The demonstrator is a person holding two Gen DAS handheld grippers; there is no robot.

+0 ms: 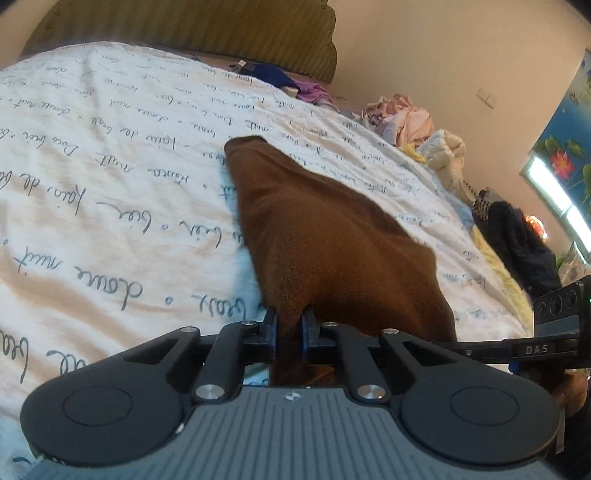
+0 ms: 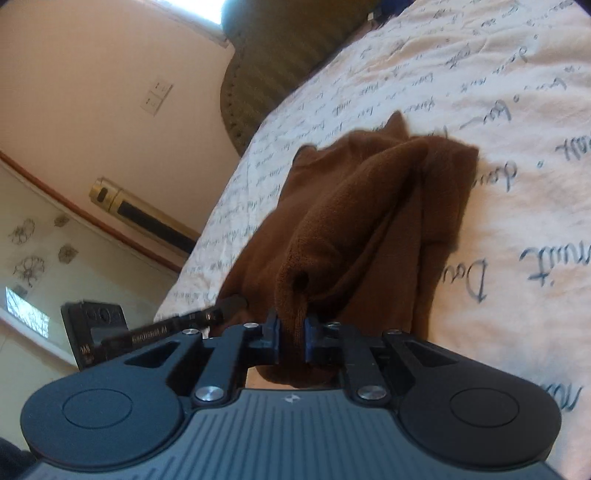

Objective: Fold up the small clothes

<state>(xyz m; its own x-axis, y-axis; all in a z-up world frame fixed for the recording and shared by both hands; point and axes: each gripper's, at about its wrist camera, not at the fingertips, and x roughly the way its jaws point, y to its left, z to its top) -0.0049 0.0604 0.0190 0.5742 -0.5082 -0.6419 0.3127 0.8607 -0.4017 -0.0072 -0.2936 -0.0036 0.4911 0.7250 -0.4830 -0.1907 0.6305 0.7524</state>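
A brown garment (image 1: 325, 236) lies stretched on a white bedsheet with handwriting print (image 1: 110, 155). My left gripper (image 1: 289, 325) is shut on its near edge, with cloth pinched between the blue pads. In the right wrist view the same brown garment (image 2: 369, 221) is bunched in folds, and my right gripper (image 2: 293, 328) is shut on a gathered edge of it. The other gripper (image 2: 221, 310) touches the cloth at the left there. The right gripper's body (image 1: 554, 314) shows at the right edge of the left wrist view.
Piles of loose clothes, pink (image 1: 402, 118), cream (image 1: 443, 151) and dark (image 1: 517, 236), lie along the bed's far right side. Blue and purple clothes (image 1: 291, 85) lie by the green headboard (image 1: 207, 29). The bed's left edge (image 2: 207, 240) drops toward a wall.
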